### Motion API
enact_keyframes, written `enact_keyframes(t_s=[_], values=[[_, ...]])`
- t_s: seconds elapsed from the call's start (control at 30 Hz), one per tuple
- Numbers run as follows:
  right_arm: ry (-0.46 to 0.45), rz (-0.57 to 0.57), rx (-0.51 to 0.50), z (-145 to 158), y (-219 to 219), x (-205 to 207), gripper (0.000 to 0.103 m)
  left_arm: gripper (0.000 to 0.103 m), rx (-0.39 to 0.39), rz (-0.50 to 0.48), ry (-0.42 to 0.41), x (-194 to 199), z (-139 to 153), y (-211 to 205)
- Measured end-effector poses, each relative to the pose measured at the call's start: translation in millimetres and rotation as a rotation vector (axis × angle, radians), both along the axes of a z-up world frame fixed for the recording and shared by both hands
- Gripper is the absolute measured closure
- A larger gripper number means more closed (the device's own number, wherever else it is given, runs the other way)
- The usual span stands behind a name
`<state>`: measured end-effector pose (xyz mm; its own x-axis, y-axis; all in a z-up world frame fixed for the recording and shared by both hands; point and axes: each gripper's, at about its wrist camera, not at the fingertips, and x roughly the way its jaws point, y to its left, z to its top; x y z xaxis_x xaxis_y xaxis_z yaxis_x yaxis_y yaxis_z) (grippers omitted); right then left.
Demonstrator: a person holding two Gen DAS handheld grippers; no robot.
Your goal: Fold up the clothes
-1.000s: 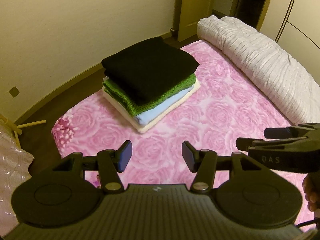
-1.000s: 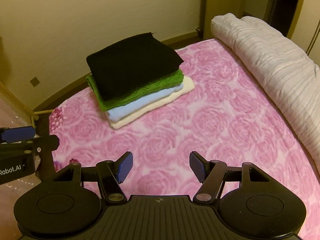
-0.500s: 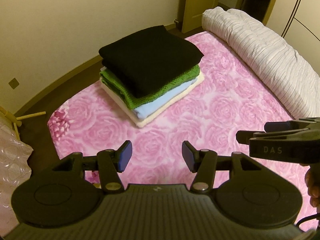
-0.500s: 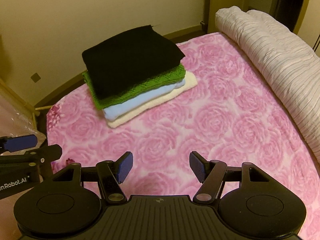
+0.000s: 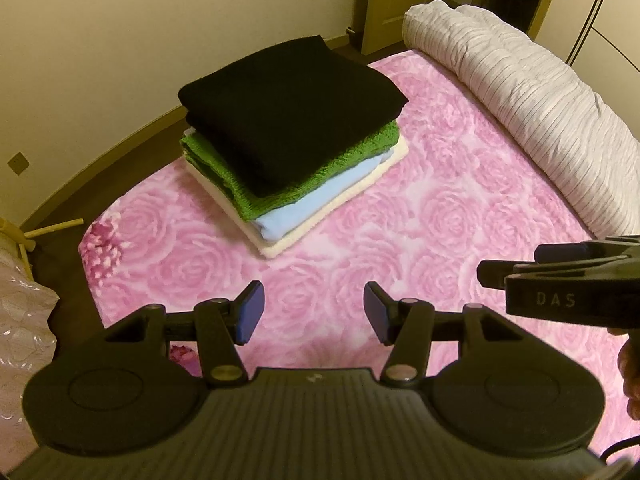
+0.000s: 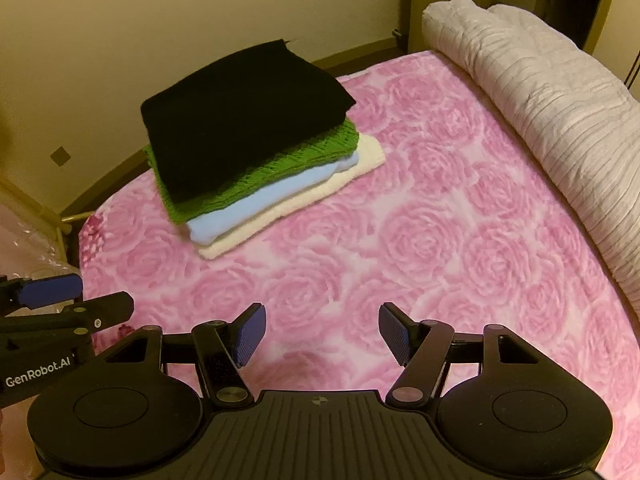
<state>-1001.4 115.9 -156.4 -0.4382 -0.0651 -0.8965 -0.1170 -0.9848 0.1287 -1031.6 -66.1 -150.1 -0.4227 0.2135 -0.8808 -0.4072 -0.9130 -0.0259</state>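
Observation:
A stack of folded clothes (image 5: 296,136) (image 6: 248,136) lies on the pink rose-patterned bed cover (image 5: 420,216) (image 6: 420,216): a black garment on top, then green knit, light blue and cream layers. My left gripper (image 5: 314,312) hovers open over bare cover, short of the stack, with nothing between its blue pads. My right gripper (image 6: 322,334) is also open and holds nothing, beside the left one. Each gripper shows at the edge of the other's view.
A rolled white striped quilt (image 5: 532,108) (image 6: 552,116) lies along the bed's right side. The wall and dark floor (image 5: 64,196) border the bed at the left. A bubble-wrap bundle (image 5: 20,328) and a wooden stick (image 5: 52,227) sit at far left.
Both grippers have come forward and lower toward the stack, which now looks larger and nearer. Both stay open.

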Motion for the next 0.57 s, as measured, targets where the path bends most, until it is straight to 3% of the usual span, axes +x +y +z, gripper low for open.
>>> enact_keyframes(t_s=[0.33,0.57], values=[[-0.019,-0.002,-0.016,-7.7,5.9,-12.0,0.037,0.052,0.000,0.005,-0.033,-14.4,-18.9,6.5],[-0.013,-0.014,-0.018,-4.6,2.5,-14.3,0.037,0.052,-0.006,0.002,0.029,-17.0,-18.3,7.9]])
